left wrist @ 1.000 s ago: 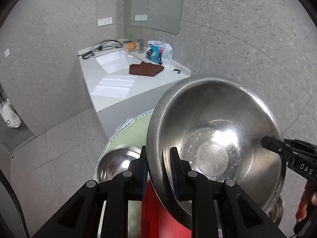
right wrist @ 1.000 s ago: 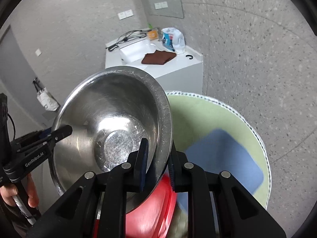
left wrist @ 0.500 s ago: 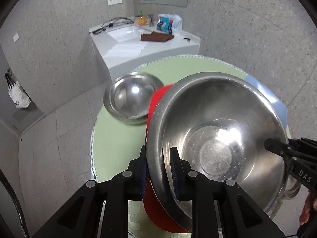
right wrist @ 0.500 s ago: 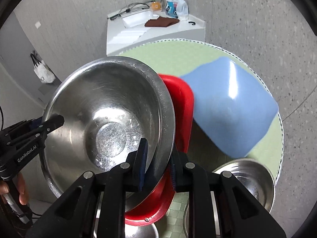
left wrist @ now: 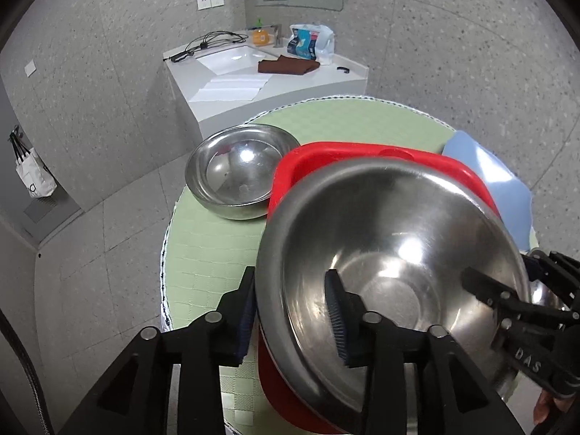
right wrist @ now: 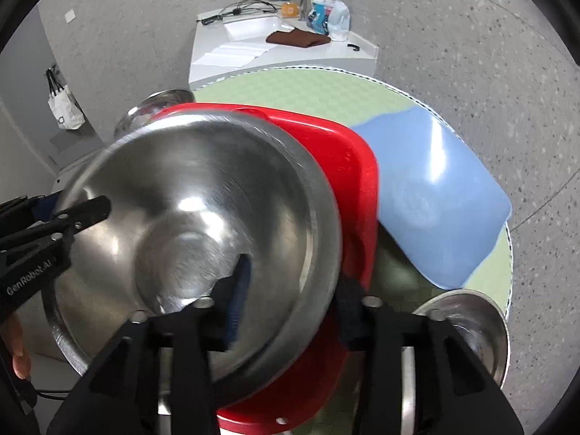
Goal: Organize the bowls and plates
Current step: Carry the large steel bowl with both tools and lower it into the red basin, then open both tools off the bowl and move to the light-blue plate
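At the far left of the round green table (left wrist: 319,127), in the left wrist view, a small steel bowl (left wrist: 237,170) stands upright and unfilled, its polished inside throwing back a bright spot of light. Just to its right lies a red tray (left wrist: 362,156), glossy, with rounded corners. On that tray sits the large steel bowl (left wrist: 391,268), brushed metal with a flat round bottom and a rolled rim, tilted a little toward the camera. The left gripper (left wrist: 293,311) straddles its near-left rim, one blue-padded finger outside the wall and one inside; its jaws are opening and the pads stand clear of the metal. The right gripper (right wrist: 290,297) straddles the opposite rim the same way, jaws also opening, with the wall between the fingers but not pinched. Right of the tray rests a pale blue plate (right wrist: 435,195), squarish and shiny. At the table's right edge another steel bowl (right wrist: 471,322) shows partly behind the right gripper.
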A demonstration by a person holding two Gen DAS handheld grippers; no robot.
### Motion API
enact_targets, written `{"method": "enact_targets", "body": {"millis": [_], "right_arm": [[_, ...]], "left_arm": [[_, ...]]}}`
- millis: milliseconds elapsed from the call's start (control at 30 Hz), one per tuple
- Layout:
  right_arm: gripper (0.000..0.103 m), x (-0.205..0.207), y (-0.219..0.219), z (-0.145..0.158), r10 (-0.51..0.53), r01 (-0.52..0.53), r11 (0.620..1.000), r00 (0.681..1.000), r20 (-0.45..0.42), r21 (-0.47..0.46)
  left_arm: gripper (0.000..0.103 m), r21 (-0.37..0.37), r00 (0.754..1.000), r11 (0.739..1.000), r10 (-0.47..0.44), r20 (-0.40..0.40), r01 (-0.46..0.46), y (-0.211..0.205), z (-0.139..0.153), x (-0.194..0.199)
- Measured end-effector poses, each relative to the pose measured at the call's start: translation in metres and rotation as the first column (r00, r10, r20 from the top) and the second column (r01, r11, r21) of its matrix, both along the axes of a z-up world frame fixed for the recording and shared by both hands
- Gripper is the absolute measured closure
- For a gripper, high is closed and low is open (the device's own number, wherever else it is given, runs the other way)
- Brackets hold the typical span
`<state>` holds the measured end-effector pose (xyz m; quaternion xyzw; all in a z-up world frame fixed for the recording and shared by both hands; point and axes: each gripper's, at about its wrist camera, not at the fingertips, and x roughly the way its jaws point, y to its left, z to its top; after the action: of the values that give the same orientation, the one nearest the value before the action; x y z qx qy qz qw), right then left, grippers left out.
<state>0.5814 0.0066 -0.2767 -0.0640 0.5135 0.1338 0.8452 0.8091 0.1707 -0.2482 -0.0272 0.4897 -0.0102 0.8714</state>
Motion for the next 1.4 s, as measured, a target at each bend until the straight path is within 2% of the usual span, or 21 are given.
{"method": "enact_targets", "body": {"millis": [67, 167, 233, 333, 400, 433, 500, 600, 667, 733, 800, 867, 1000, 1033, 1100, 1167, 1233, 1267, 1333, 1367, 1400], "right_arm": [[0.049, -0.001, 0.002, 0.0, 0.0, 0.0, 1.0, 1.0, 0.001, 0.009], [0.046, -0.002, -0.002, 0.002, -0.003, 0.004, 0.999, 1.0, -0.011, 0.048], [0.046, -0.001, -0.007, 0.005, -0.002, 0.004, 0.997, 1.0, -0.026, 0.076], [0.045, -0.004, -0.013, 0.012, -0.011, 0.015, 0.994, 0.999, -0.035, 0.112], [0.039, -0.005, -0.019, 0.022, -0.022, 0.023, 0.994, 1.0, -0.014, 0.11], [0.037, -0.006, -0.023, 0.028, -0.027, 0.026, 0.993, 1.0, 0.0, 0.112], [0.034, -0.005, -0.035, 0.038, -0.044, 0.04, 0.99, 0.999, 0.027, 0.134], [0.033, 0.0, -0.068, 0.053, -0.13, 0.118, 0.982, 0.989, 0.068, 0.147], [0.03, 0.008, -0.1, 0.058, -0.222, 0.208, 0.967, 0.971, 0.087, 0.147], [0.03, 0.017, -0.137, 0.055, -0.324, 0.31, 0.939, 0.942, 0.08, 0.15], [0.03, 0.026, -0.168, 0.047, -0.408, 0.396, 0.905, 0.911, 0.056, 0.154], [0.03, 0.034, -0.19, 0.037, -0.458, 0.45, 0.879, 0.889, 0.017, 0.157], [0.03, 0.054, -0.22, 0.009, -0.512, 0.522, 0.824, 0.853, -0.105, 0.221], [0.03, 0.055, -0.22, 0.006, -0.513, 0.527, 0.821, 0.85, -0.12, 0.22], [0.03, 0.064, -0.22, -0.006, -0.512, 0.535, 0.816, 0.845, -0.153, 0.219], [0.03, 0.07, -0.219, -0.019, -0.502, 0.538, 0.814, 0.842, -0.199, 0.22], [0.036, 0.076, -0.217, -0.029, -0.49, 0.536, 0.815, 0.84, -0.232, 0.219], [0.045, 0.078, -0.215, -0.034, -0.485, 0.536, 0.816, 0.839, -0.247, 0.217], [0.06, 0.081, -0.213, -0.041, -0.47, 0.53, 0.819, 0.84, -0.27, 0.22], [0.079, 0.083, -0.21, -0.042, -0.465, 0.527, 0.819, 0.842, -0.275, 0.227], [0.089, 0.083, -0.209, -0.044, -0.456, 0.521, 0.819, 0.845, -0.278, 0.242]], "left_arm": [[0.065, -0.011, 1.0, 1.0, 0.003, -0.001, -0.003, 0.002, 0.0, 0.0], [0.053, -0.02, 1.0, 1.0, -0.001, 0.011, 0.001, 0.003, 0.007, -0.003], [0.041, -0.011, 0.999, 1.0, -0.006, 0.037, 0.006, 0.001, 0.016, -0.006], [0.039, -0.009, 0.998, 1.0, -0.02, 0.066, 0.021, -0.004, 0.03, -0.006], [0.038, -0.009, 0.994, 0.999, -0.04, 0.098, 0.042, -0.011, 0.044, -0.003], [0.033, -0.012, 0.992, 0.999, -0.051, 0.113, 0.053, -0.015, 0.049, -0.001], [0.022, -0.028, 0.984, 0.994, -0.101, 0.15, 0.106, -0.031, 0.064, 0.01], [0.021, -0.036, 0.967, 0.979, -0.192, 0.165, 0.2, -0.062, 0.076, 0.039], [0.02, -0.033, 0.955, 0.966, -0.247, 0.165, 0.256, -0.083, 0.078, 0.06], [0.02, -0.005, 0.94, 0.949, -0.312, 0.14, 0.316, -0.11, 0.074, 0.088], [0.02, -0.016, 0.924, 0.928, -0.369, 0.102, 0.372, -0.128, 0.065, 0.108], [0.02, -0.033, 0.913, 0.913, -0.406, 0.043, 0.407, -0.143, 0.05, 0.13], [0.02, 0.001, 0.898, 0.902, -0.431, -0.088, 0.433, -0.165, 0.013, 0.163], [0.02, 0.004, 0.891, 0.897, -0.439, -0.117, 0.442, -0.169, 0.004, 0.168], [0.025, 0.014, 0.885, 0.895, -0.438, -0.158, 0.446, -0.174, -0.01, 0.175], [0.037, 0.027, 0.873, 0.89, -0.439, -0.21, 0.454, -0.179, -0.023, 0.18], [0.052, 0.026, 0.862, 0.886, -0.443, -0.248, 0.463, -0.18, -0.037, 0.181], [0.056, 0.029, 0.859, 0.885, -0.442, -0.258, 0.464, -0.182, -0.038, 0.186], [0.082, 0.016, 0.844, 0.876, -0.46, -0.275, 0.483, -0.186, -0.046, 0.186], [0.086, 0.002, 0.838, 0.872, -0.469, -0.28, 0.489, -0.194, -0.044, 0.197], [0.086, 0.012, 0.84, 0.871, -0.471, -0.268, 0.492, -0.197, -0.043, 0.197]]}}
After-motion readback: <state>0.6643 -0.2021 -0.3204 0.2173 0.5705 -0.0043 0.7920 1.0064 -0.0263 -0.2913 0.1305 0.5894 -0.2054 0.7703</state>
